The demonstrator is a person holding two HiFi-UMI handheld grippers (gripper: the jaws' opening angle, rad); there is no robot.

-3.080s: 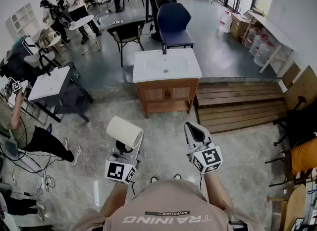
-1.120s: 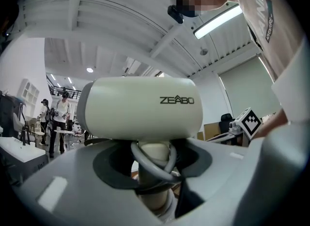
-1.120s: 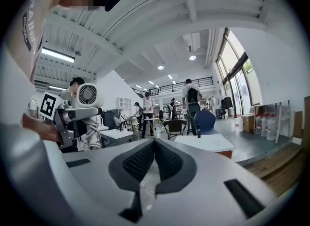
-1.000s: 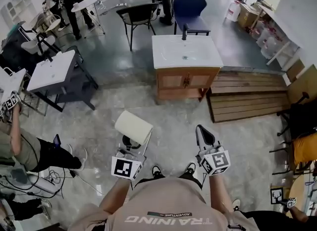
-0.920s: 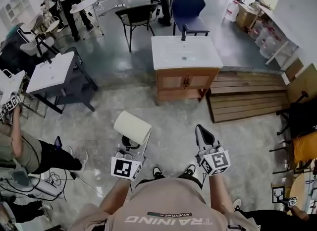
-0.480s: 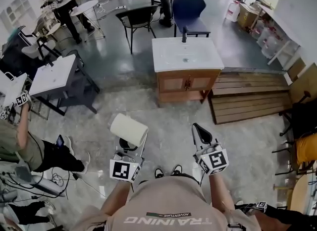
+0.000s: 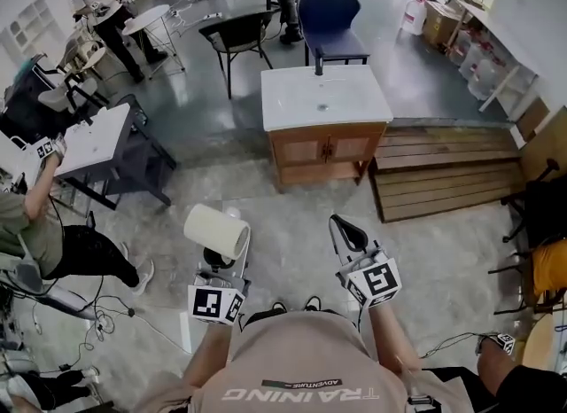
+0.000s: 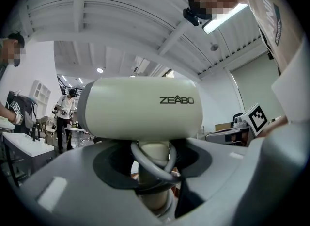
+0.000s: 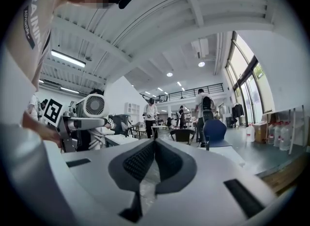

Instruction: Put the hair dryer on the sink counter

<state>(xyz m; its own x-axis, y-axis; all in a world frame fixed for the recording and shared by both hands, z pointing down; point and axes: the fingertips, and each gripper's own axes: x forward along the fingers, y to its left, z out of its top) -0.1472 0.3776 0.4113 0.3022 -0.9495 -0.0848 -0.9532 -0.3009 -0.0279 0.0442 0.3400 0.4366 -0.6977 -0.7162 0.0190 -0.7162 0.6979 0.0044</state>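
**Head view.** The hair dryer (image 7: 215, 230) sits left of centre in the lower half of the frame. It is cream-coloured and lies crosswise above the left gripper (image 7: 217, 259), which carries it over the grey floor (image 7: 292, 225). The right gripper (image 7: 344, 229) is level with it, right of centre, with nothing in it. The sink counter (image 7: 292, 105) stands in the upper middle, a white top on a wooden cabinet (image 7: 323, 150) with a black faucet (image 7: 319, 64) at its far edge. The dryer is well apart from the counter, lower in the frame and to its left. A blue chair (image 7: 328, 12) stands behind the counter and a wooden platform (image 7: 443, 181) lies to its right.

**Left gripper view.** This view shows the grip that the head view hides. The dryer's handle (image 8: 152, 198) runs down between the jaws, which stand wide and are closed on it. A grey cord (image 8: 134, 154) loops round the handle just above them. The dryer's body fills the middle of the frame, with ZEABO printed on its side.

**Right gripper view.** The jaws are pressed together, ribbed pads meeting with nothing between them. Only this view shows the dryer's round rear grille (image 9: 94, 106), at the left of the frame, above the left gripper. The counter's white top and faucet show small at centre right, far beyond the jaws.
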